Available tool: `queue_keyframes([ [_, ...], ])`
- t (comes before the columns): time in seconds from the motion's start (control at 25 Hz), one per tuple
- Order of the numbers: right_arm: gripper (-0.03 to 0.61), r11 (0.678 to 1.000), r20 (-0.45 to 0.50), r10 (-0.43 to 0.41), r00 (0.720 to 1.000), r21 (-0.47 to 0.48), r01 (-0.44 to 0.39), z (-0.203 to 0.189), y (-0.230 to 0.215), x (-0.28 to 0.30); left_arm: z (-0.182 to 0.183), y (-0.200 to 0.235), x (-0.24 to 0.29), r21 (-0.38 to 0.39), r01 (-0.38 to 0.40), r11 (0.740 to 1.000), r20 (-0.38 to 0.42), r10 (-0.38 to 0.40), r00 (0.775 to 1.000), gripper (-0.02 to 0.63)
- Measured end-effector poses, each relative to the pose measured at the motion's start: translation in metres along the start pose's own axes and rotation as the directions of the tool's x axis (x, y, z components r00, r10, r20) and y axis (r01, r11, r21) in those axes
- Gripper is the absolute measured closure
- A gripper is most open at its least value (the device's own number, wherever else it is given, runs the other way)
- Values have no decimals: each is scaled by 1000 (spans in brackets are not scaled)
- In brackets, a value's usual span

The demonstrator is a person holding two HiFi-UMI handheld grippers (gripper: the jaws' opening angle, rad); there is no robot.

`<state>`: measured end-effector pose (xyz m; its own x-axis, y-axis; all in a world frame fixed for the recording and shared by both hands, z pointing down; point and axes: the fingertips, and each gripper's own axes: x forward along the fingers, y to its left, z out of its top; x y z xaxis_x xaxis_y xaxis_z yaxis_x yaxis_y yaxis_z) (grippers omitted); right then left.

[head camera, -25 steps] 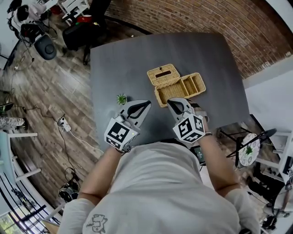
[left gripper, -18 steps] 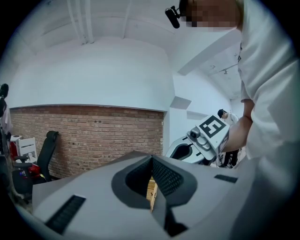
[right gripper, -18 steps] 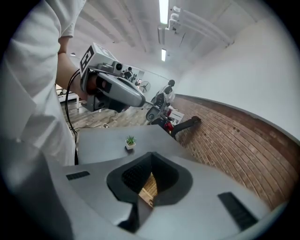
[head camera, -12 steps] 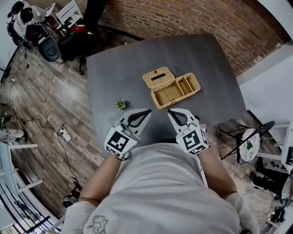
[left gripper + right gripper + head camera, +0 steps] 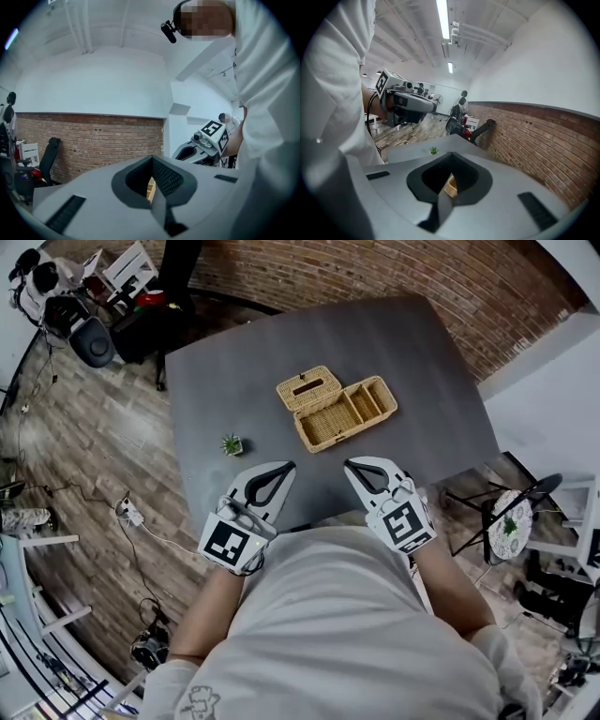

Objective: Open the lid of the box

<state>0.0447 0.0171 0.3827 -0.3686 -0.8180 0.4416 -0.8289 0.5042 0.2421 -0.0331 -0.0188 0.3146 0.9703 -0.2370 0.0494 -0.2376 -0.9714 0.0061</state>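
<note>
Grey plastic left gripper (image 5: pixel 284 467), jaws pressed together and empty, has backed off to 7 o'clock of the rectangular woven wicker box (image 5: pixel 345 413) mid-table. Its slotted lid (image 5: pixel 307 388) lies flipped open at 10 o'clock, so the job looks done. Right gripper (image 5: pixel 353 466), also squeezed closed, has pulled back to 6 o'clock.

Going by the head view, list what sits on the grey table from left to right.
small potted plant → wicker lid, laid open → wicker box with its compartments showing
</note>
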Motion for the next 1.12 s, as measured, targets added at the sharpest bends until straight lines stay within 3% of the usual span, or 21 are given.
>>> queue_keyframes([
  [0.16, 573, 999, 40, 19, 999, 26, -20, -16, -5, -17, -4, -16, 9, -19, -32, 999, -24, 31, 999, 603],
  [0.4, 574, 998, 20, 57, 998, 13, -57, -36, -12, -60, -21, -52, 24, -45, -68, 997, -88, 64, 994, 603],
  [0.88, 574, 992, 111, 105, 988, 60, -112, -76, -9, -133, -8, -142, 57, -26, -97, 995, -79, 94, 992, 603],
  [1.12, 574, 989, 94, 144, 985, 14, -146, -80, 8, -155, -4, -170, 47, -20, -111, 994, -66, 110, 992, 603],
])
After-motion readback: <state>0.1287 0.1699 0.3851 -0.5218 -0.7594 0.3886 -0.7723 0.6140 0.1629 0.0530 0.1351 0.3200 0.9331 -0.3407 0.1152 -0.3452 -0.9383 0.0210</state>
